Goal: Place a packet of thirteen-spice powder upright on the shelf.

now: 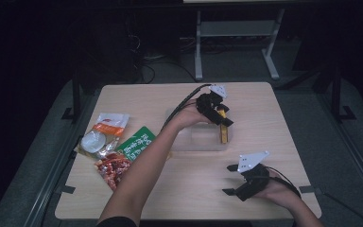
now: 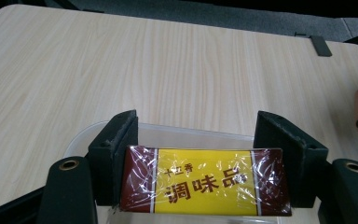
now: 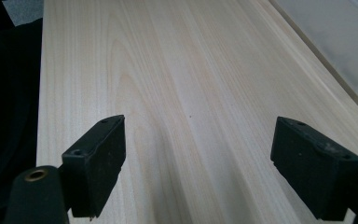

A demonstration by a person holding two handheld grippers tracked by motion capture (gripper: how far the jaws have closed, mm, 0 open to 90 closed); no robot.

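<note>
Clamped hard on the short ends of a yellow-and-maroon seasoning packet (image 2: 205,181), the left gripper's (image 1: 216,112) fingers (image 2: 114,151). Held on edge over the right end of a clear plastic box (image 1: 196,138) at mid-desk, lower end dipping into it or just above its rim; contact with the bottom not clear. Looks like the placing step: packet going into the box. Next up, probably: lower until the packet rests inside, then spread the fingers and lift straight away without dragging it out. Right gripper (image 1: 238,182) parked on the near right of the desk (image 1: 274,123), fingers (image 3: 95,161) wide apart, nothing between them. Off to the left, well apart: a pile of other packets (image 1: 111,146), likely waiting their turn.
</note>
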